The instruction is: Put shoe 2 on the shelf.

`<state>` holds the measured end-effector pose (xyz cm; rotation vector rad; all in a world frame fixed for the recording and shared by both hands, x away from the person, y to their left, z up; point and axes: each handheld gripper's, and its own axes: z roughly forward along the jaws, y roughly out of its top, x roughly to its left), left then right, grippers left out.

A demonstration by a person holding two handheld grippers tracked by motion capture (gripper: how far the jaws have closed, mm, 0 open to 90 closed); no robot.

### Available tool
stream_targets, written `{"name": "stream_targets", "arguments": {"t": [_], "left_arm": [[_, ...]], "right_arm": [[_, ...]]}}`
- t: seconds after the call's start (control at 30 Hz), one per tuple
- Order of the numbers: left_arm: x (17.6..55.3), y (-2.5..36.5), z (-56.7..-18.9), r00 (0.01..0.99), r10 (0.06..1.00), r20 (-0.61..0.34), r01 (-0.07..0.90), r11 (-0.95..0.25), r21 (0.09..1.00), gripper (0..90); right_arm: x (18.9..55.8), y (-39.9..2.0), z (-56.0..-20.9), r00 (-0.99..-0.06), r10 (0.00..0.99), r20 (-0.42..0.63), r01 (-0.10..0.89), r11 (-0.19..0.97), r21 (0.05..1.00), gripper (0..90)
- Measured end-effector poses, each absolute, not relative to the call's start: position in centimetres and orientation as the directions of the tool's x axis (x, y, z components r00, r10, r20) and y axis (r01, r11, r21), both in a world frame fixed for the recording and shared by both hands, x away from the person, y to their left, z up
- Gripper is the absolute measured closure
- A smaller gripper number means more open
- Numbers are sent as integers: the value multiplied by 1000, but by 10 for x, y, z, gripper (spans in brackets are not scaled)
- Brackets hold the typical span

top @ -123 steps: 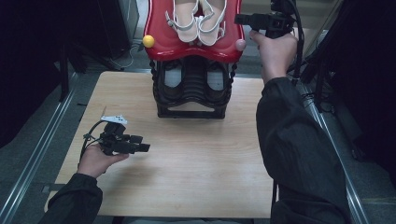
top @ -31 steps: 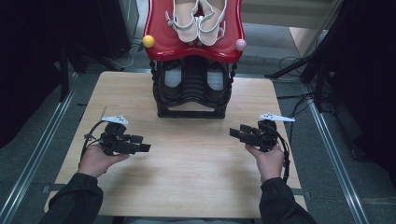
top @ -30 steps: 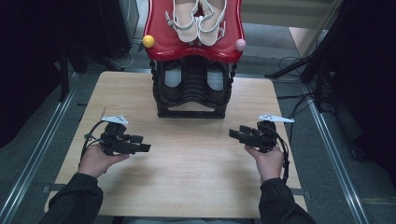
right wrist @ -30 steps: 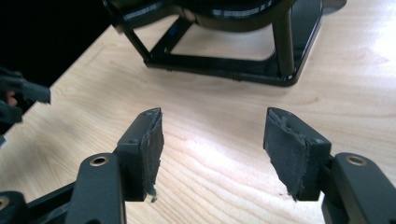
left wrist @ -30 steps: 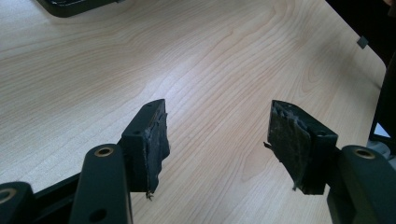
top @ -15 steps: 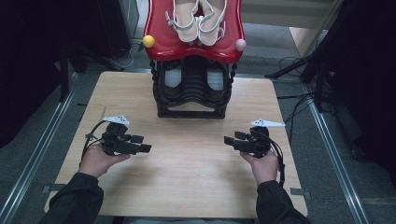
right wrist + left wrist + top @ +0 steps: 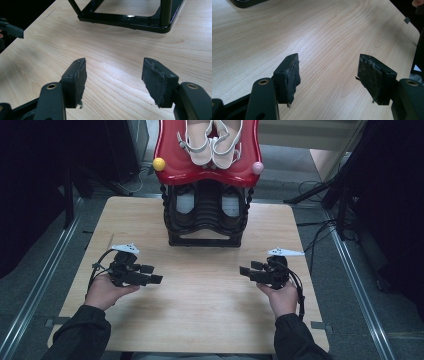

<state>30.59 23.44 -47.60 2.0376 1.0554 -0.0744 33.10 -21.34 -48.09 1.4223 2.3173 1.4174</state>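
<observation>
High view: wooden table (image 7: 200, 320) fills the centre of the frame. A black shoe rack (image 7: 205, 215) stands at the table's upper centre, its foot on the far edge of the wood. A red tray (image 7: 175, 162) tops the rack and carries 2 pale strappy sandals (image 7: 212, 142) lying side by side. A yellow ball (image 7: 159, 164) sits at the tray's left corner, a pink ball (image 7: 257, 168) at its right corner.

Left gripper (image 7: 152, 274) at lower left of the frame, held low over the table and pointing toward the centre. Left gripper view: the gripper (image 7: 328, 77) has its jaws spread wide and just been opening; nothing between them but bare wood grain.

Right gripper (image 7: 248, 272) at lower right of the frame, pointing toward the centre, facing the left one, well apart from it. Right gripper view: the gripper (image 7: 113, 75) has its jaws spread wide, nothing between them; the rack's black base frame (image 7: 130, 21) crosses the top of that frame.

Both grippers sit near the rack, touching neither it nor the sandals.
</observation>
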Motion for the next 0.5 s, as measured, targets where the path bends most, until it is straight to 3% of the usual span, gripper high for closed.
{"name": "stream_targets", "arguments": {"t": [0.27,0.5], "left_arm": [[306,233,-476,650,651,-392,702,-318,637,331],[306,228,-480,654,653,-382,692,-313,650,265]], "right_arm": [[331,-212,-482,-574,731,369,665,153,731,371],[334,-213,-485,-576,729,370,670,162,724,357]]}}
